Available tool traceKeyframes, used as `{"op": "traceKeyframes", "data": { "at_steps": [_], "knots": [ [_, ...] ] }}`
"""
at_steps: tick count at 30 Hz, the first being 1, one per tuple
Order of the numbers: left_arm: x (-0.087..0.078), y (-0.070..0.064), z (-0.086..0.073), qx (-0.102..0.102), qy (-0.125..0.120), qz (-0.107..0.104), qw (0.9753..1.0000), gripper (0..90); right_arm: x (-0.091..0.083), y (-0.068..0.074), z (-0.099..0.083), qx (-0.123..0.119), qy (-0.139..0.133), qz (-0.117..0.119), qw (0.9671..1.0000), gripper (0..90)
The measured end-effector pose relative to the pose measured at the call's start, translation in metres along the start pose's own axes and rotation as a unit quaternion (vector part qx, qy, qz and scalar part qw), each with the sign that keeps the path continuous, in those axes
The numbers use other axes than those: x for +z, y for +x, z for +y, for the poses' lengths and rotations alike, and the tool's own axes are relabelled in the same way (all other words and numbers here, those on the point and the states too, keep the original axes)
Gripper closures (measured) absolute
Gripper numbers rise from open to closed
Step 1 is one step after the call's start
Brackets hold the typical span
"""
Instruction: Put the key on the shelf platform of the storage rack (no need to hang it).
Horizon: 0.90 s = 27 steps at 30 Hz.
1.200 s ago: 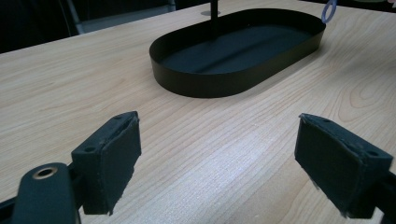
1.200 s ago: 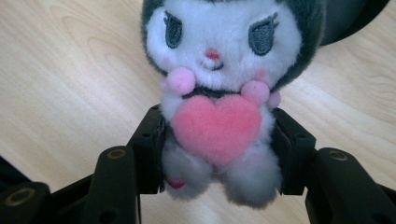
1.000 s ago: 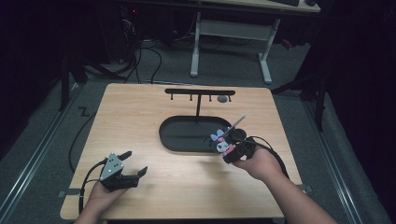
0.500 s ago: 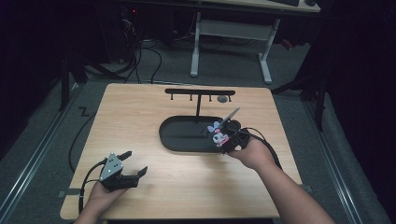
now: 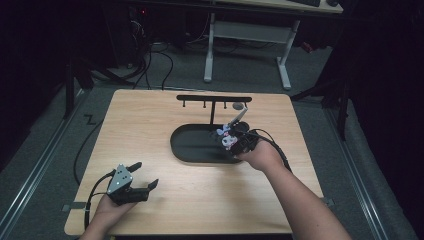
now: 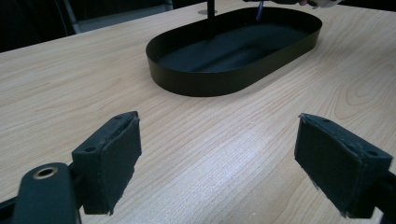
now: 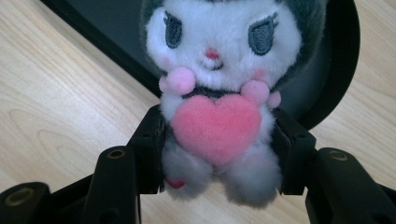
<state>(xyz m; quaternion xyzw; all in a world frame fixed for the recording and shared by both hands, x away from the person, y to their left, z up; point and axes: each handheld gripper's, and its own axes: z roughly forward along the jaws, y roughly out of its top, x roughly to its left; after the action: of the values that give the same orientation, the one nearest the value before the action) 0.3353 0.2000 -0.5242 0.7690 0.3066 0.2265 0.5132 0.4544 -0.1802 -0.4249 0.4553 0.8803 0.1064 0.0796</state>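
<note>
**Plush toy held over the tray's right end**

Light wooden table (image 5: 165, 120), square top, dark floor all round. On it, centre-right: a black oval metal tray (image 5: 192, 145) with a low upright wall, inside bare. A thin black T-shaped rack (image 5: 212, 99) rises from the tray's far side, small pegs under its crossbar; a round grey tag hangs near its right end. Rack post stands just left of the toy.

Right gripper (image 7: 217, 154): jaws clamped on the sides of a small white-and-grey plush toy with a pink heart on its chest (image 7: 217, 93). Toy upright, facing the camera, above the tray's right rim where it meets the table.

Left gripper (image 6: 233, 158): jaws spread wide, nothing between them, low over bare wood at the near left corner, well apart from the tray.
</note>
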Motion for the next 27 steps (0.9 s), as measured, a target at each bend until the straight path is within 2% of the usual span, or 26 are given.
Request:
{"op": "traceKeyframes", "data": {
  "at_steps": [4, 5, 10, 12, 13, 15, 17, 19, 22, 24, 27],
  "knots": [
    [0.000, 0.001, 0.000, 0.000, -0.001, 0.000, 1.0000, 15.4, 0.003, 0.002, 0.010, 0.001, 0.005, -0.006, 1.0000, 47.4],
    [0.000, 0.001, 0.000, 0.000, -0.001, -0.001, 1.0000, 15.4, 0.004, 0.001, 0.011, -0.006, 0.003, -0.005, 1.0000, 47.4],
    [0.000, 0.001, 0.000, 0.001, -0.001, -0.001, 1.0000, 15.4, 0.010, 0.003, 0.023, -0.006, -0.001, -0.004, 1.0000, 47.4],
    [-0.001, 0.002, 0.000, 0.002, 0.000, -0.001, 1.0000, 15.4, 0.011, 0.004, 0.025, 0.002, 0.003, -0.004, 1.0000, 47.4],
    [-0.001, 0.002, 0.000, 0.001, 0.000, -0.001, 1.0000, 15.4, 0.012, 0.003, 0.026, -0.006, 0.003, -0.006, 1.0000, 47.3],
    [0.000, 0.002, 0.000, 0.000, 0.000, -0.002, 1.0000, 15.4, 0.012, 0.002, 0.029, -0.009, 0.000, -0.007, 0.9999, 47.3],
    [0.000, 0.002, -0.001, 0.003, 0.002, -0.003, 1.0000, 15.4, 0.012, 0.002, 0.031, 0.002, 0.000, -0.004, 1.0000, 47.3],
    [0.001, 0.001, 0.000, 0.003, 0.002, -0.003, 1.0000, 15.4, 0.015, 0.002, 0.031, -0.008, 0.001, -0.006, 1.0000, 47.3],
    [0.001, 0.001, -0.001, 0.003, 0.003, -0.004, 1.0000, 15.4, 0.021, 0.004, 0.032, -0.002, 0.006, -0.006, 1.0000, 47.3],
    [0.001, 0.001, 0.000, 0.004, 0.003, -0.004, 1.0000, 15.4, 0.024, 0.003, 0.033, -0.008, 0.007, -0.005, 0.9999, 47.3],
    [0.001, 0.001, -0.001, 0.006, 0.005, -0.005, 1.0000, 15.4, 0.027, 0.006, 0.035, 0.003, 0.008, 0.000, 1.0000, 47.3]
  ]
}}
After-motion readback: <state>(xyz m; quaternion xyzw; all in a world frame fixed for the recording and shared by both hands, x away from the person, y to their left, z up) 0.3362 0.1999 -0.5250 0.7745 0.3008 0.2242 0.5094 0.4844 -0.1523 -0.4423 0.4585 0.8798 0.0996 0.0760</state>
